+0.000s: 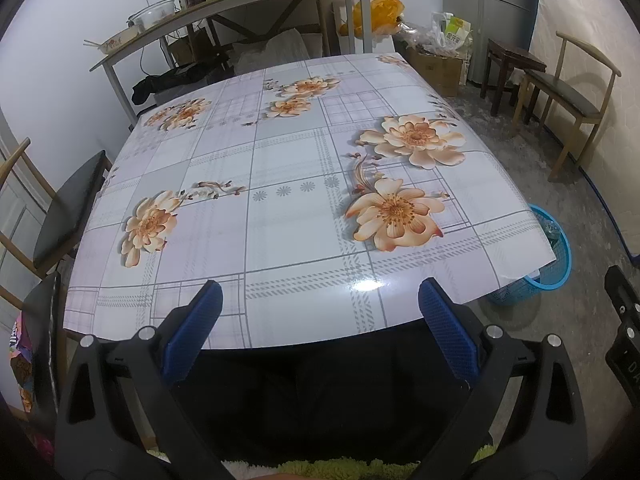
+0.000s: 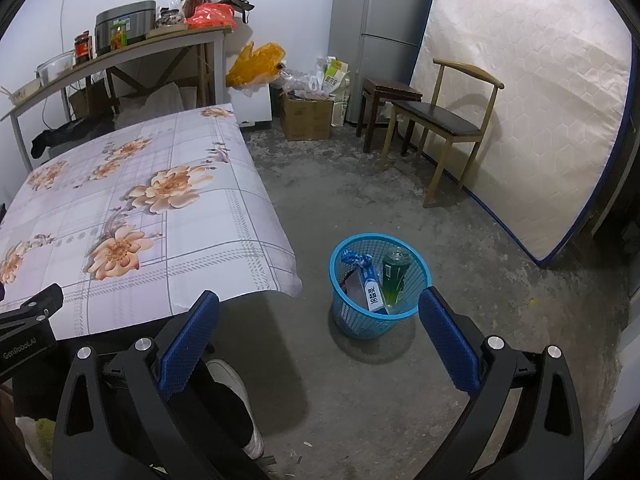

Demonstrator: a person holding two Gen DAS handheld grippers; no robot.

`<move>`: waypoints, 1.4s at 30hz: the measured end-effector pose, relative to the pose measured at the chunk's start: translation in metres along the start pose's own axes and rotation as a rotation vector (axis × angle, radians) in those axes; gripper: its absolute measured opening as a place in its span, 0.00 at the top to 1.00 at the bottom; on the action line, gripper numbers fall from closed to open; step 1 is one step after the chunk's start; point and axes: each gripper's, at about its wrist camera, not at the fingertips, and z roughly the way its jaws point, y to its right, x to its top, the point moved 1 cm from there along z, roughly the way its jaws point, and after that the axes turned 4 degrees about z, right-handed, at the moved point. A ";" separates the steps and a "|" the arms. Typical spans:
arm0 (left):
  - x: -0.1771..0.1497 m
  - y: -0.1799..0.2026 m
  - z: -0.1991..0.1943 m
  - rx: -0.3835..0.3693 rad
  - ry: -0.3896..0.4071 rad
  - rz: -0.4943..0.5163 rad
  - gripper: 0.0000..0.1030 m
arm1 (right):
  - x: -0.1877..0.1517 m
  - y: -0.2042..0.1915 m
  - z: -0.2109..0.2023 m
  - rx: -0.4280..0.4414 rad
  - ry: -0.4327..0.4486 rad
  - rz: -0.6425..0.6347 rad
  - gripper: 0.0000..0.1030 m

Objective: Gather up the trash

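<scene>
Looking over the table point(image 1: 280, 184) first: its flowered cloth is showing no loose items in either view, so nothing on it is waiting to be collected. Taking the table as landmark from here on.

The bin point(image 2: 352, 320), a blue mesh basket, is standing on the concrete floor just off the table's near right corner, close enough that items could be carried over the edge and dropped straight in. In the left wrist view only a slice of it is peeking out beyond that same corner.

Inside the bin, a green can point(image 2: 394, 276) is leaning against the far wall and a blue-and-white carton point(image 2: 370, 284) is lying tilted beside it; a dark red item is sitting lower down, too hidden to identify. The trash is therefore looking already gathered, and the task is probably at or near its end.

The left gripper point(image 1: 320, 322) is hovering at the table's near edge, jaws spread wide, holding nothing. The right gripper point(image 2: 320, 330) is hanging over the floor off the table's near right corner, pointed toward the bin, jaws likewise wide and empty.
</scene>
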 end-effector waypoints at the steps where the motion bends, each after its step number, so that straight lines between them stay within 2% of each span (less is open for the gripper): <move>1: 0.000 0.000 0.000 0.000 0.000 0.001 0.08 | 0.000 0.001 0.000 0.000 0.000 0.000 0.06; 42: -0.005 0.001 0.003 -0.008 -0.022 0.010 0.08 | -0.002 0.000 0.002 0.013 -0.016 0.014 0.06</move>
